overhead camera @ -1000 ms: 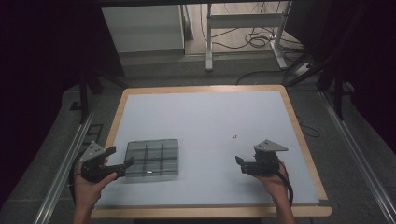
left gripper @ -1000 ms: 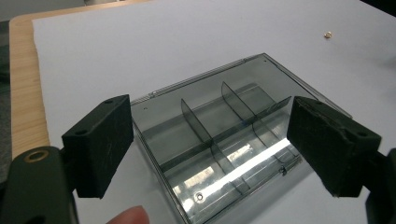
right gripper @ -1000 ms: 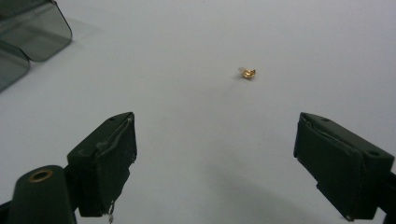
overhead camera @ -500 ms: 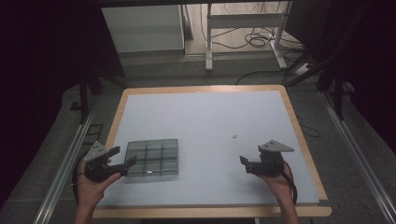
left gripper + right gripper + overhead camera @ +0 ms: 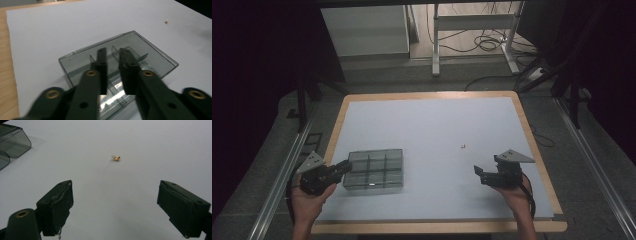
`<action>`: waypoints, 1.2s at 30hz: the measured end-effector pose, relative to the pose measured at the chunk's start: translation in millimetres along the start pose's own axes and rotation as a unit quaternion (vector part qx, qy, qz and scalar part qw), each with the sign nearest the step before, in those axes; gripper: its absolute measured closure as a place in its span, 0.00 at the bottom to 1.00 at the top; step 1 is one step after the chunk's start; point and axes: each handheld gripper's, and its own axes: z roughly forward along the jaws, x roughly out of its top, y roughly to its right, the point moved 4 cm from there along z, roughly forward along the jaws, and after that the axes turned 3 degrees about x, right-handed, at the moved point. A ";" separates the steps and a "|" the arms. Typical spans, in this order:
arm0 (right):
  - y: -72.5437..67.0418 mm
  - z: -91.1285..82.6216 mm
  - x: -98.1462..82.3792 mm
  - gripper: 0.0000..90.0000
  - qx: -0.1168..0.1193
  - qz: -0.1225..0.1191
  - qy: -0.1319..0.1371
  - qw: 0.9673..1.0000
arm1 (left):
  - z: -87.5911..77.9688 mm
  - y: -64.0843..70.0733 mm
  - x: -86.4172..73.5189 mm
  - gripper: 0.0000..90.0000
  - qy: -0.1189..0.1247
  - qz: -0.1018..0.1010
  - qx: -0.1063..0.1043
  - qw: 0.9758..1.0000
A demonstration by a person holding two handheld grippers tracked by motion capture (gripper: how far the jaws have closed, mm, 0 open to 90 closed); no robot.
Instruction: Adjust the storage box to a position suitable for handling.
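The table (image 5: 432,130) carries a pale sheet inside a wooden rim. At about eight o'clock on it sits the box (image 5: 374,169), a smoked clear plastic tray split into a grid of compartments; every compartment that can be seen looks empty. It reads as light, stiff and slick, likely to skate on the sheet if pushed, and thin enough at the dividers to crack under a hard squeeze. The outer wall looks the safer place to take it.

The left gripper (image 5: 112,60) is at the box's nine o'clock edge; its jaws have just been closing and now stand nearly together above the middle compartments, near a divider; whether the pads actually pinch that wall cannot be told.

The right gripper (image 5: 115,202) hovers at about four o'clock on the table, jaws wide apart with nothing between them.

Just past it, toward twelve o'clock in its own view, lies the brass bit (image 5: 116,158), well apart from the box. It is tiny, hard and probably quick to roll, so it wants a slow pinch straight across it.
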 end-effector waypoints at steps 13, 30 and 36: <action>1.2 -0.6 1.8 0.14 0.000 0.000 0.002 1.000 | 2.1 -29.8 -19.7 1.00 -0.034 -0.031 0.036 0.998; 4.2 0.8 -0.4 0.14 -0.001 0.003 -0.001 1.000 | 24.5 -52.9 -53.4 1.00 -0.081 -0.060 0.044 0.994; 5.1 1.3 -0.8 0.14 0.001 0.006 -0.003 1.000 | 28.0 -51.8 -56.7 1.00 -0.086 -0.064 0.032 0.994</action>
